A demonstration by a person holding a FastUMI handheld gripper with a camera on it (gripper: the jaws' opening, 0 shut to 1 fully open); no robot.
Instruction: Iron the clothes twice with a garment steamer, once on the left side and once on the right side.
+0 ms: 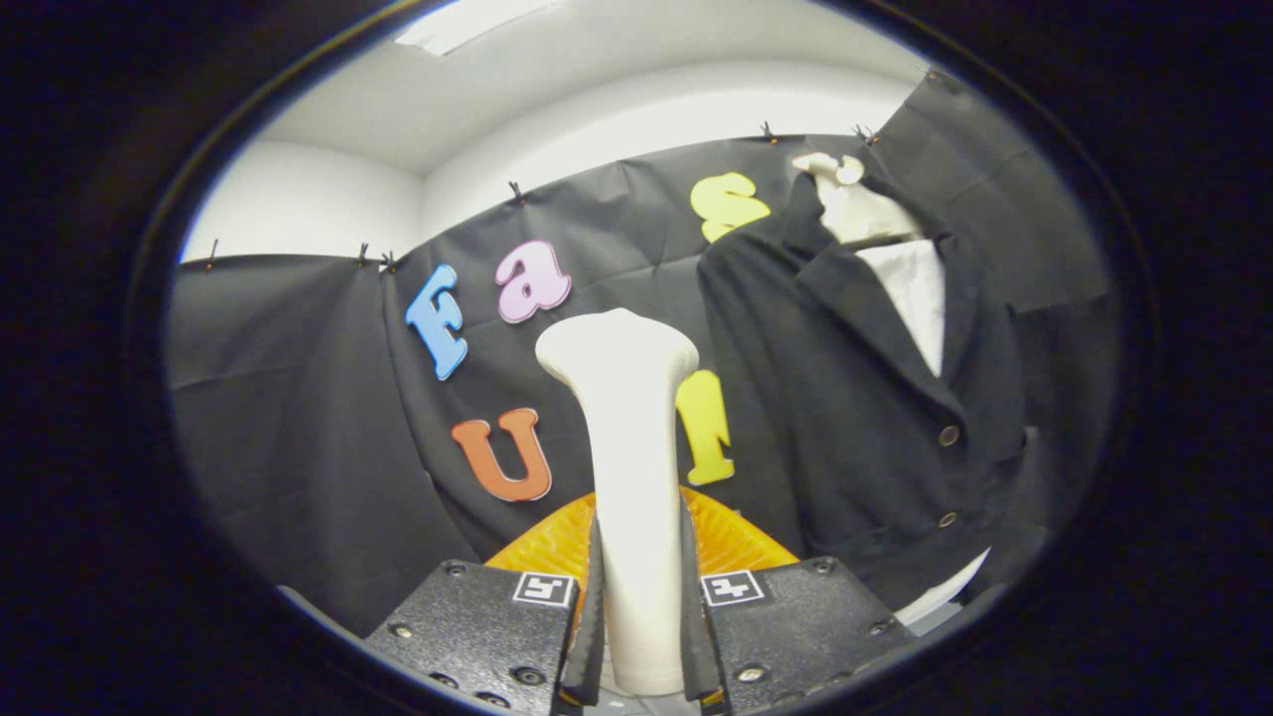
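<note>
Beyond the fingers and off to their right hangs the dark jacket [855,418], the biggest thing here, draped over a pale mannequin form [863,211] whose neck shows above the collar. The jacket's lapels fall open over a white panel [913,293] at the chest, and two buttons [949,435] sit one above the other down its front (the lower one near the hem). The garment hangs well apart from the gripper and from what it carries.

Between the fingers stands the garment steamer [636,497], its cream-white handle running upright from the jaws and widening into a broad, flattened head at the top. That head lies just left of the jacket's near sleeve, not touching it. Behind the handle's lower part, just ahead of the fingers, an orange ribbed dish-like piece [741,542] fans out to both sides.

The gripper [638,622] is clamped on the steamer's handle: both pads [594,607] press against its sides, one on each flank, with no gap showing.
</note>
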